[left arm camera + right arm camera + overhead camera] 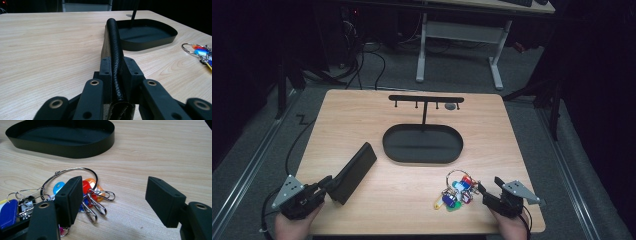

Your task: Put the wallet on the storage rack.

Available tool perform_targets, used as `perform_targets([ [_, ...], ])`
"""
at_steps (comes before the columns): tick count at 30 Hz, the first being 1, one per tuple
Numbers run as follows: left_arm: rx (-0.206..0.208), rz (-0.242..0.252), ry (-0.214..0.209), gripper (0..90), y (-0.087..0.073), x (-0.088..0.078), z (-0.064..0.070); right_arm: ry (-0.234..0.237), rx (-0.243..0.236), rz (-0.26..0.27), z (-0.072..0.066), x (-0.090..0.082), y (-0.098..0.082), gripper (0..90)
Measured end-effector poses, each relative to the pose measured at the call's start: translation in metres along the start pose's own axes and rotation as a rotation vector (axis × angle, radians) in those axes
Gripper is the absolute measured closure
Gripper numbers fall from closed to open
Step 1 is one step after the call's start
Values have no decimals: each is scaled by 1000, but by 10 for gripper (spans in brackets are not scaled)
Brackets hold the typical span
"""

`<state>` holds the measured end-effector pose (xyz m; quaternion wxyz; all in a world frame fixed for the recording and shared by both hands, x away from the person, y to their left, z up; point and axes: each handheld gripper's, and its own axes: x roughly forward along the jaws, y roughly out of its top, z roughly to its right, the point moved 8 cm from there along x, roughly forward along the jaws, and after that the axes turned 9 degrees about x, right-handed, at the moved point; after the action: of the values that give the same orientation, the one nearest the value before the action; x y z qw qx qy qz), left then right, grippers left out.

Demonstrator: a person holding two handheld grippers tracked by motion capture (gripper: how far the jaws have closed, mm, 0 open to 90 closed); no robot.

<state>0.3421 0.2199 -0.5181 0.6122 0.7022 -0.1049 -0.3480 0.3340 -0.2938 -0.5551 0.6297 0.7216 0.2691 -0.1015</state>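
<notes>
High view: black wallet (353, 172) lay on the worktop (362, 115) left of the oval tray (422, 144), key bunch (457, 192) in front of it. Left gripper view: left gripper (117, 75) fingers closed on the wallet's edge. Right gripper view: right gripper (113, 200) fingers spread wide, empty, beside the keys.

The left gripper (326, 186) clasped the near end of a black wallet (354, 171); the right gripper (488, 188) stood open just beside the bunch of keys (456, 192).
</notes>
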Motion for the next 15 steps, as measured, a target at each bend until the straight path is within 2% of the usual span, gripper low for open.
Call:
perform_targets([
  [3,4,-1,3,746,0,0,0,1,0,-1,0,0,0,306],
  [5,28,4,28,701,0,0,0,1,0,-1,0,0,0,306],
  [9,67,-6,40,622,0,1,3,2,0,-1,0,0,0,306],
  [15,126,-46,61,571,-4,6,6,4,-4,-3,0,0,0,306],
])
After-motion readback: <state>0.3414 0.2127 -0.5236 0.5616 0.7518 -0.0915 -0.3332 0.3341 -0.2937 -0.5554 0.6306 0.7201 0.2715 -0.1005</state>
